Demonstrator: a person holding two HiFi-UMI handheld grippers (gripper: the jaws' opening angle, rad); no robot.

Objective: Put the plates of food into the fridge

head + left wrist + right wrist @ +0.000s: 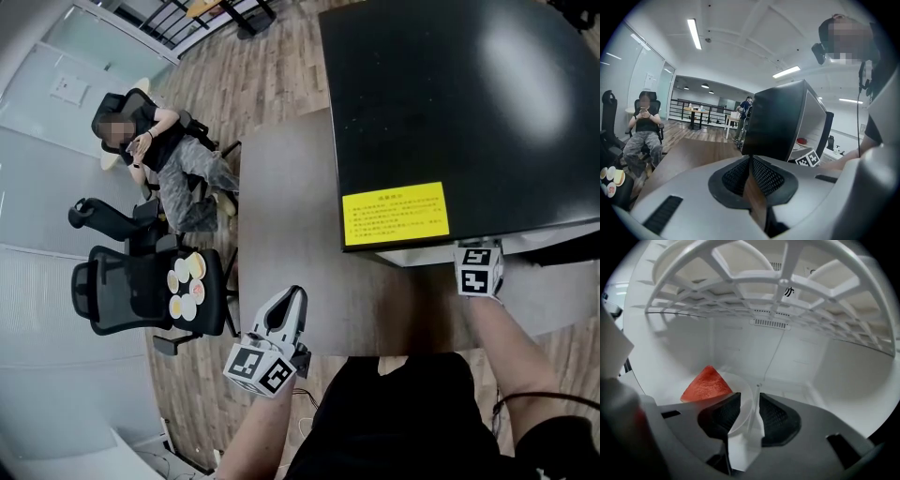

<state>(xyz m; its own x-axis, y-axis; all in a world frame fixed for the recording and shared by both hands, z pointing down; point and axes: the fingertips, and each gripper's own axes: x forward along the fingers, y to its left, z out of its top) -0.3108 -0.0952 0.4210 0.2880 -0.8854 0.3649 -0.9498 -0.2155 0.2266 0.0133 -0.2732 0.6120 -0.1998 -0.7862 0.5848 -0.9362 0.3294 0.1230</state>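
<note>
Your right gripper (749, 396) has its jaws loosely apart around the rim of the plate (743, 405) inside the fridge (787, 352), your left gripper (751, 161) is closed empty; treat the plate as stiff, slick, breakable, and pinch bare rim clear of its 1 watermelon wedge (707, 384).

Strip lights (694, 33) hang over a wood-plank floor (272, 75), brown table (281, 206) and black office chairs (103, 286) by glass walls (37, 178).

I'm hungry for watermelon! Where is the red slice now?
In the right gripper view, the watermelon slice lies on a white plate inside the fridge, just left of the right gripper.
</note>
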